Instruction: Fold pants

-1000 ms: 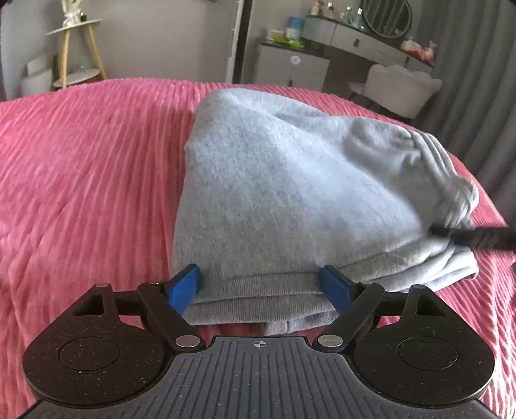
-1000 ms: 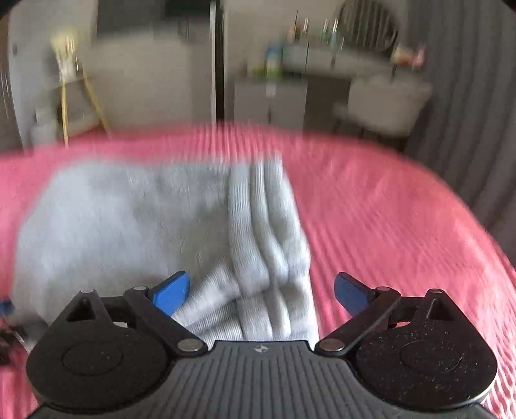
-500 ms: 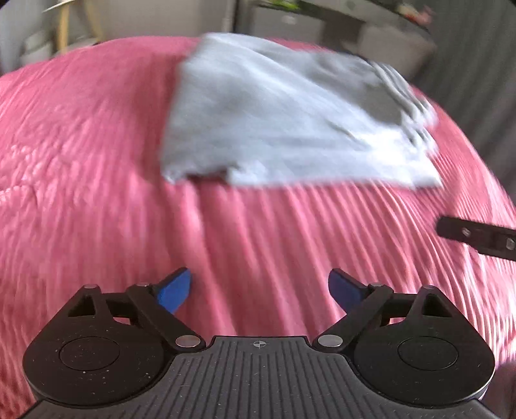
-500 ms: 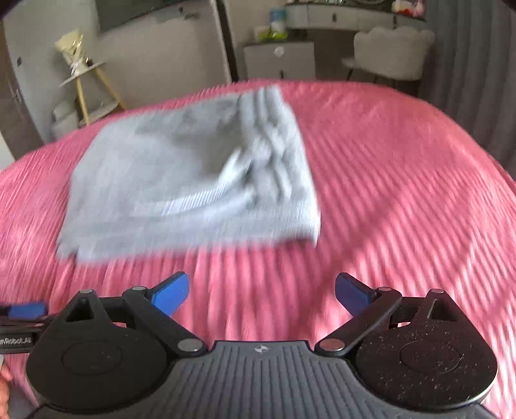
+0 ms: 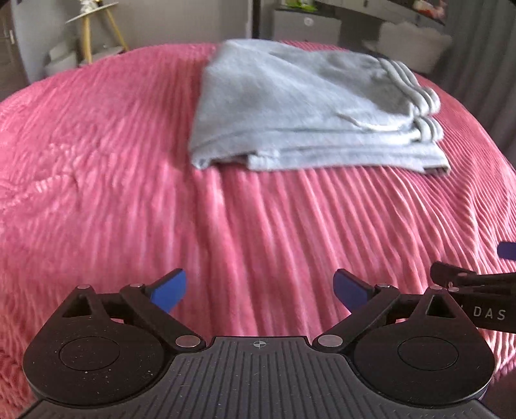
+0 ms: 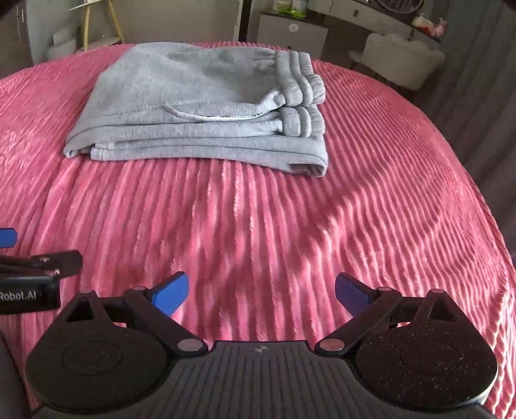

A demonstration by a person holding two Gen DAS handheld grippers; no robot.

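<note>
Grey sweatpants [image 5: 306,106] lie folded in a flat stack on the pink ribbed bedspread [image 5: 129,193], far from me; in the right wrist view the pants [image 6: 200,106] show the gathered waistband at the right end. My left gripper [image 5: 259,291] is open and empty, low over the bedspread near its front edge. My right gripper [image 6: 261,291] is open and empty too, beside the left one. Each gripper's side shows at the edge of the other's view.
Behind the bed stand a yellow-legged side table [image 6: 96,29], a grey drawer unit [image 6: 290,32] and a white chair [image 6: 403,61]. Grey curtains [image 6: 483,80] hang at the right.
Both grippers have pulled back from the folded pants toward the bed's near edge, open and empty. The pants stay folded in place.
</note>
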